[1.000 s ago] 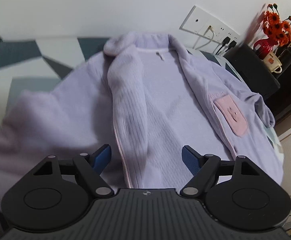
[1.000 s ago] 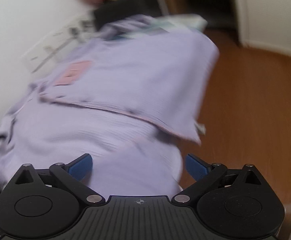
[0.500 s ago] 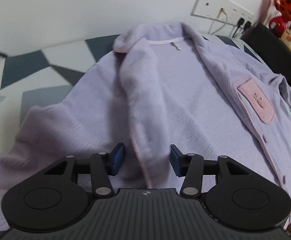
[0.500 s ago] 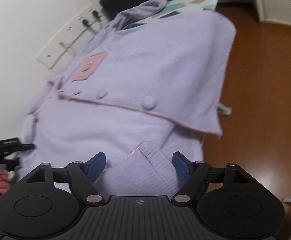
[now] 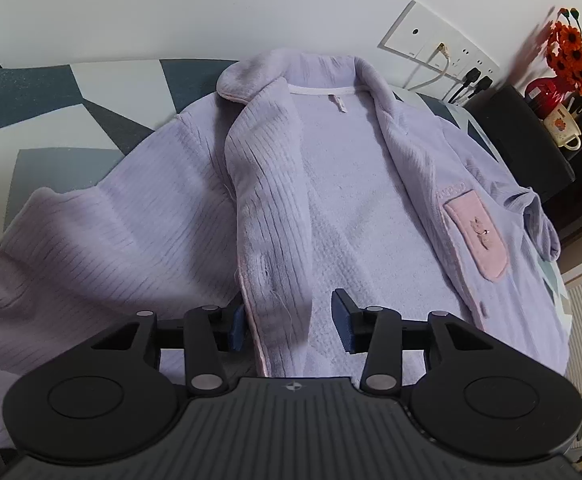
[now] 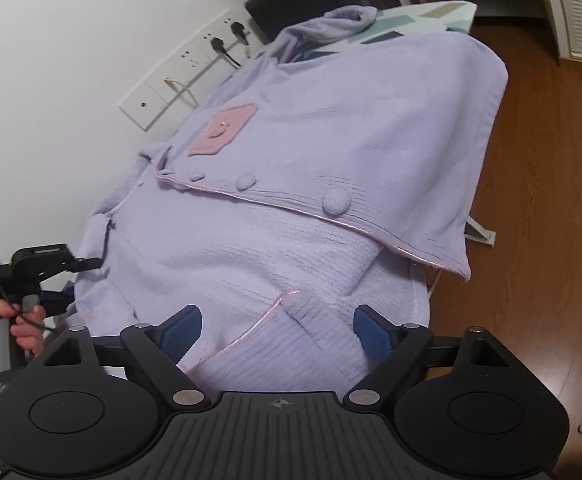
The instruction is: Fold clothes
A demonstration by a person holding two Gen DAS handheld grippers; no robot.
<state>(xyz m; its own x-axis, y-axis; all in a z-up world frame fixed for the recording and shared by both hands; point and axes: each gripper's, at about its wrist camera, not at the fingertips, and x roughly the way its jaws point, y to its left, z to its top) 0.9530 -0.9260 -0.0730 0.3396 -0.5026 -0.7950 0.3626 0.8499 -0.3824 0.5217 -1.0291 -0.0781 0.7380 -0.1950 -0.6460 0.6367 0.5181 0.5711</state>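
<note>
Fingers of my left gripper (image 5: 289,322) are closing around the ribbed front edge of the lilac fleece jacket (image 5: 371,208) on the table; my right gripper (image 6: 277,332) is opening, hem fold between.

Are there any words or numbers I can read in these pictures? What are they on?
None can be read.
Stitched word above the pink pocket on the lilac pajama top: too blurred to read.
Neck label inside the collar: too small to read.
Mug beside the orange flowers: a picture, no clear words.
Small print on the left gripper, seen from the right wrist camera: too small to read.
</note>
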